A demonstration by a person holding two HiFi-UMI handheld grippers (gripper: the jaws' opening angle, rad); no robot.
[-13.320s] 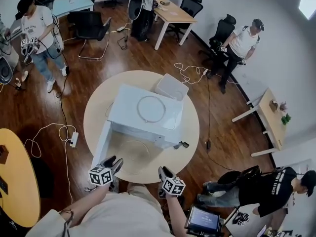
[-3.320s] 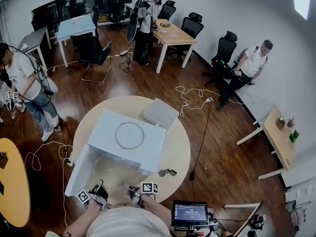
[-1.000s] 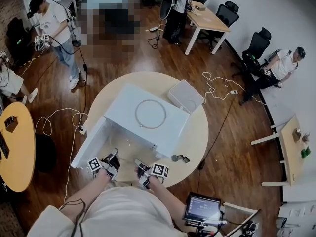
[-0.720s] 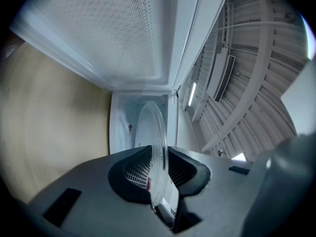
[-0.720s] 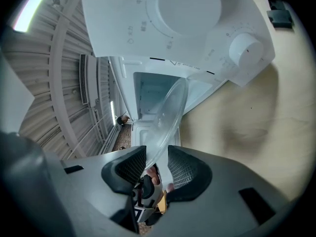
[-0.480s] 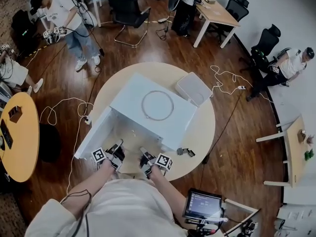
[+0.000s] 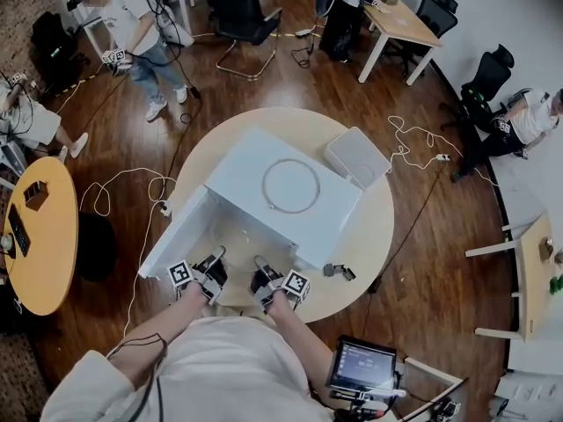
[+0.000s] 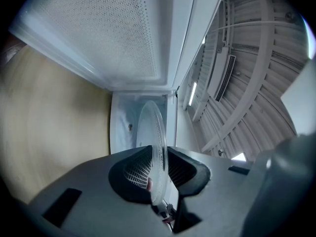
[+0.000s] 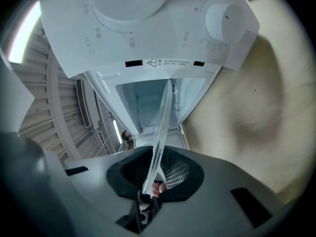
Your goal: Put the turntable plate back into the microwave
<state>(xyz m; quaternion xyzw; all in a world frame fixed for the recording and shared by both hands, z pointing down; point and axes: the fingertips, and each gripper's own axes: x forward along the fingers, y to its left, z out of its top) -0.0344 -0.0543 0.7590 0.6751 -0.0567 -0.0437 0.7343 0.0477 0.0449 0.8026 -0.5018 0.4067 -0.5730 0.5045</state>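
A white microwave (image 7: 290, 192) stands on the round beige table (image 7: 369, 236) with its door (image 7: 176, 236) swung open to the left. The clear glass turntable plate (image 8: 153, 132) is held edge-on in front of the open cavity (image 9: 148, 100). My left gripper (image 8: 159, 169) is shut on the plate's rim. My right gripper (image 9: 155, 174) has just been closing and its pads now press on the plate (image 9: 163, 122) too. In the head view both grippers, left (image 7: 211, 271) and right (image 7: 264, 280), sit side by side at the microwave's mouth. A roller ring (image 7: 291, 185) lies on top of the microwave.
A white box (image 7: 358, 157) sits on the table behind the microwave and a small dark gadget (image 7: 339, 271) lies by the front right edge. A tablet (image 7: 361, 363) stands to my lower right. Cables, chairs, desks and several people are around the room.
My right gripper has edged closer to the microwave mouth, rolled a little, and its jaws have closed on the plate. The left gripper has kept still, holding the plate.
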